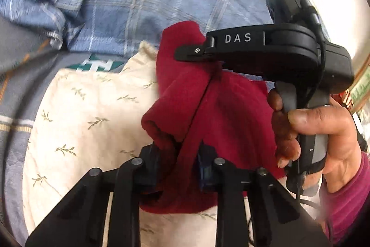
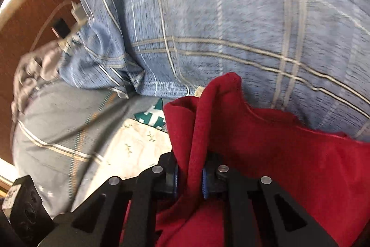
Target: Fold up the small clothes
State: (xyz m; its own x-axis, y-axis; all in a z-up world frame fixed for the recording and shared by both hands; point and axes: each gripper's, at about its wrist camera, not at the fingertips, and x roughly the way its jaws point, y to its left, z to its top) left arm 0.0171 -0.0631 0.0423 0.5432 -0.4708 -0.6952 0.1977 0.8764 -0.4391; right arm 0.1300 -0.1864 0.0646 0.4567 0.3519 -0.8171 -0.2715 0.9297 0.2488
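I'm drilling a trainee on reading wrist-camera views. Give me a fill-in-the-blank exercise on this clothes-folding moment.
1. Both grippers are shut on the same ____ garment.
2. Under the garment lies a cream pillow printed with small ____ sprigs.
3. In the left wrist view, the right gripper carries the white letters ____.
4. Behind the garment, the bedding is ____ with a pale plaid pattern.

Missing words: red; green; DAS; blue

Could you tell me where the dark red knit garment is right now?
The dark red knit garment is pinched between both grippers, left gripper and right gripper, above the cream leaf-print pillow.
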